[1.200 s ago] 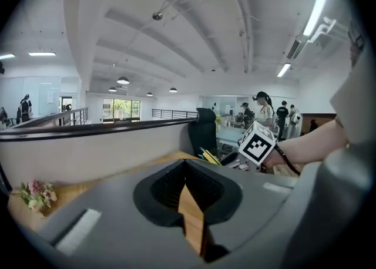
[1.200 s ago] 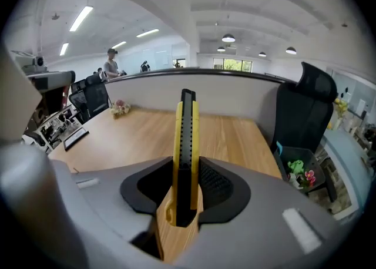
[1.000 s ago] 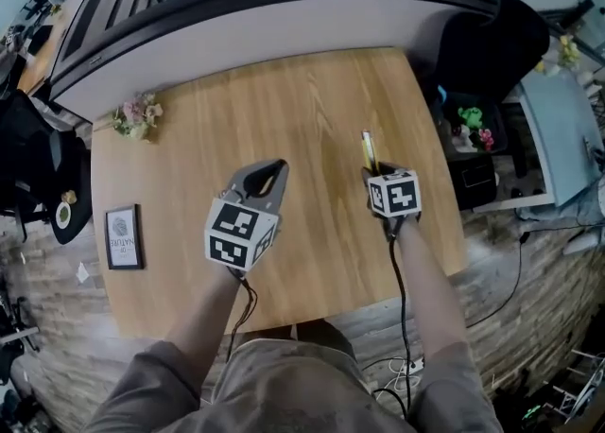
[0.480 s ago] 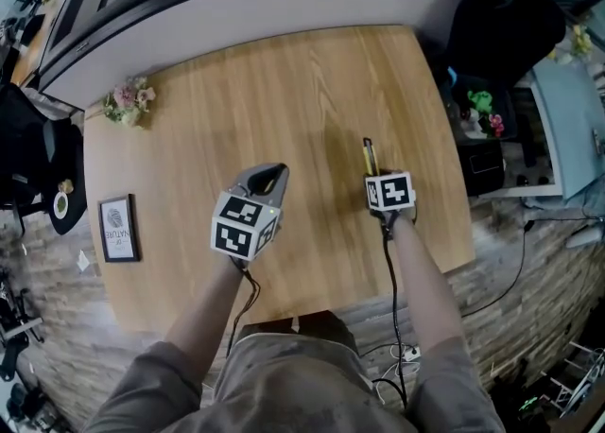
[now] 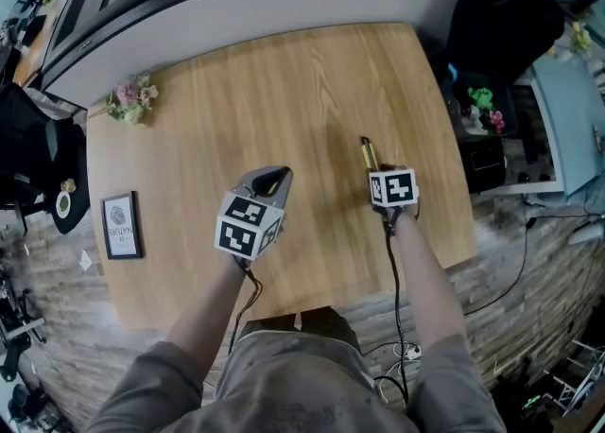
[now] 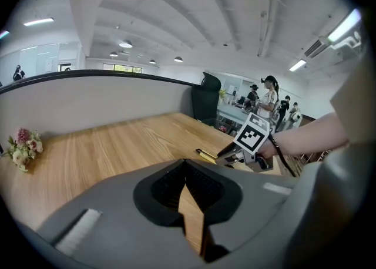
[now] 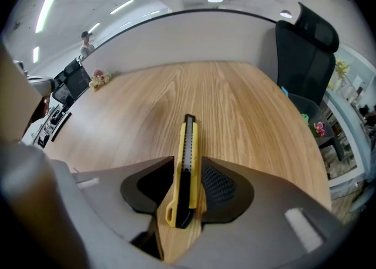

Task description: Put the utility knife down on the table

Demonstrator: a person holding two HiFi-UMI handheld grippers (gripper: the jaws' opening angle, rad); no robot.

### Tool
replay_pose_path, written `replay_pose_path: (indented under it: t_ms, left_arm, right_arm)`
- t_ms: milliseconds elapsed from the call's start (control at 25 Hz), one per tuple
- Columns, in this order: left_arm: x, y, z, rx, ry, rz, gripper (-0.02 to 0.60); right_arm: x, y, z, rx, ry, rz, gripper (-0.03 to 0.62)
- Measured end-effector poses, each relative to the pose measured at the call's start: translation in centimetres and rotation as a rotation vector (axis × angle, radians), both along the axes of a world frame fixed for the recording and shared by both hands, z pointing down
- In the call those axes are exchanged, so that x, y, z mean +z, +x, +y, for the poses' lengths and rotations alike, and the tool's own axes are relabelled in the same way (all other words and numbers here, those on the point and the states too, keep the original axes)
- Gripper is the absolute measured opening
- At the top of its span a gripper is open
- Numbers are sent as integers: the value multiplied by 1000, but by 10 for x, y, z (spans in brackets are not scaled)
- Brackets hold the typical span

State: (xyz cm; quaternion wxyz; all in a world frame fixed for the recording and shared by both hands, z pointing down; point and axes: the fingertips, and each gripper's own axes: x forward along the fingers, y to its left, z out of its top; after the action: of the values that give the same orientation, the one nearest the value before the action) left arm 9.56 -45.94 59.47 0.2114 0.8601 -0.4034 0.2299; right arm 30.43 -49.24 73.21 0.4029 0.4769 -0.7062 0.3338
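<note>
A yellow and black utility knife [image 7: 187, 165] sticks out forward from between the jaws of my right gripper [image 7: 187, 203], which is shut on its handle end. In the head view the knife [image 5: 365, 150] points away from me over the right half of the wooden table [image 5: 312, 81], ahead of the right gripper [image 5: 371, 168]. From the left gripper view the knife [image 6: 205, 155] sits low, close to the tabletop; whether it touches is unclear. My left gripper [image 5: 269, 179] hovers mid-table, left of the knife, shut on nothing.
A small bunch of flowers [image 5: 130, 100] lies at the table's far left and a framed picture [image 5: 120, 225] near its left edge. A black chair [image 5: 496, 34] and a shelf with toys [image 5: 482, 119] stand past the right edge. A curved grey partition [image 5: 284, 15] backs the table.
The head view has shifted a little. Both grippers stay in about the same places over the table, and the knife remains in the right gripper.
</note>
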Motion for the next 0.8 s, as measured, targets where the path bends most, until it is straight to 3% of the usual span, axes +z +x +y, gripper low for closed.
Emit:
replay_pose_path:
  t_ms: [240,400,600,800]
  left_arm:
    - [-32,-8,-1,-6,57,1,-2]
    - [-72,-9,3,7,130,12,-2]
    - [-142,-2,19,59,276,16,-2]
    - [-203,3,46,119,445,-52,-2]
  right_arm:
    - [-73,-7,-6,16,174,-39,135]
    - [-141,-20,3,-30,300,-106,133]
    - [-246,-28,26,-29,504,-206,104]
    - [-335,-35,69,-18,680,-282,72]
